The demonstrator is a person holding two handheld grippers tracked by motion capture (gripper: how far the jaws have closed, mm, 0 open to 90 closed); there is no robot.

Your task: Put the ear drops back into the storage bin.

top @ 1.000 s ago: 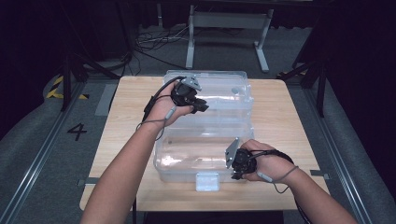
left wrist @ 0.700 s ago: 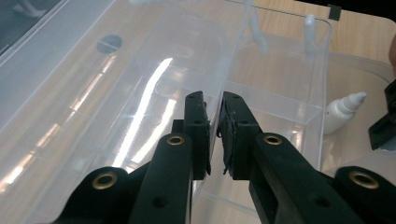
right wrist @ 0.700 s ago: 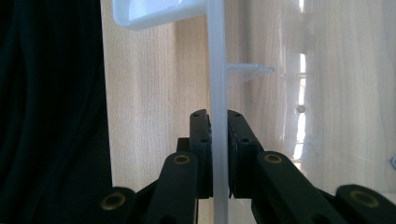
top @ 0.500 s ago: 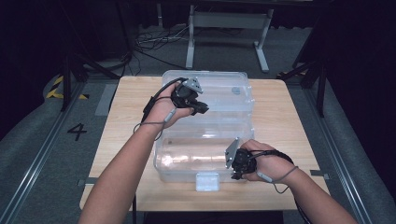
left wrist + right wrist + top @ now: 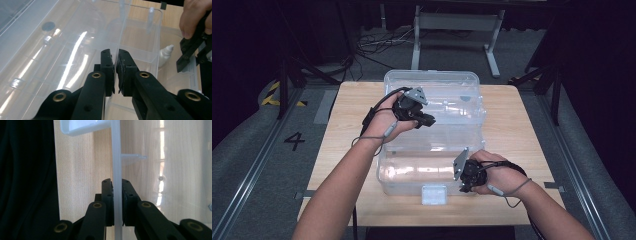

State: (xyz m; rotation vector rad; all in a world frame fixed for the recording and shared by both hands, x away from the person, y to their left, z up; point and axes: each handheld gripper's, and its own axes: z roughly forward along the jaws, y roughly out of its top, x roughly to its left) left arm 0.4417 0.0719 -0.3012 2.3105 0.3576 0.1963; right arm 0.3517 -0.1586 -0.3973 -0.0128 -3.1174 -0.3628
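Box of clear, thin-walled plastic (image 5: 432, 150) sits mid-table in high view; left gripper (image 5: 116, 58) view has jaws just closing, now pinching its edge; right gripper (image 5: 117, 186) view clamps rim; likely light, slick, flexing—grip rims.

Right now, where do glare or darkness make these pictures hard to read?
High view: dark surroundings, a bright glare patch on the clear box. Left gripper view: long white reflections streak the lid. Right gripper view: black left side, washed-out highlights at right.

both hand-held grippers (image 5: 422, 120) (image 5: 463, 175) apparently clamped, arms outstretched
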